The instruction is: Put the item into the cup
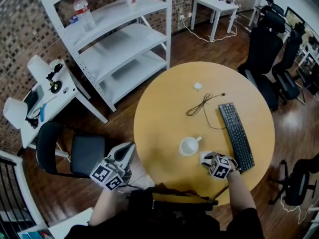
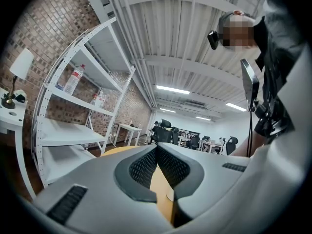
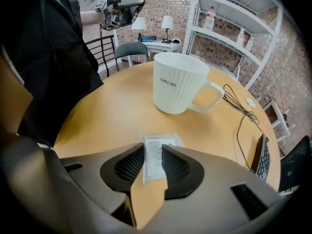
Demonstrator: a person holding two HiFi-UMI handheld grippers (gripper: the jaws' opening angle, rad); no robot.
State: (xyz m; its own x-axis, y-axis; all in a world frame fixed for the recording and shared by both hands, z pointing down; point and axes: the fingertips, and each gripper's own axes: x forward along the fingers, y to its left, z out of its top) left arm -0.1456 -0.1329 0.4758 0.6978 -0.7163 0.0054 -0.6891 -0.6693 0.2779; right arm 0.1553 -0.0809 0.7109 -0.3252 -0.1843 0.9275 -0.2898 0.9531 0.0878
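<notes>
The right gripper (image 3: pixel 154 152) is pinched partway shut on a white sachet (image 3: pixel 155 161) on the table (image 3: pixel 107 116), near the cup (image 3: pixel 178 84). It looks light and floppy, so best nipped mid-body. The left gripper (image 2: pixel 157 152) is closed and empty.

You had in front of you one round table (image 1: pixel 164 113), one white cup (image 1: pixel 189 146), one flat packet (image 3: pixel 158 155), one keyboard (image 1: pixel 236 133) and one loose cable (image 1: pixel 202 103).

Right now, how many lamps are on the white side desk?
2. The first lamp stands at the end of the desk nearer the shelving; the second lamp is at the opposite end. None looks hidden.
</notes>
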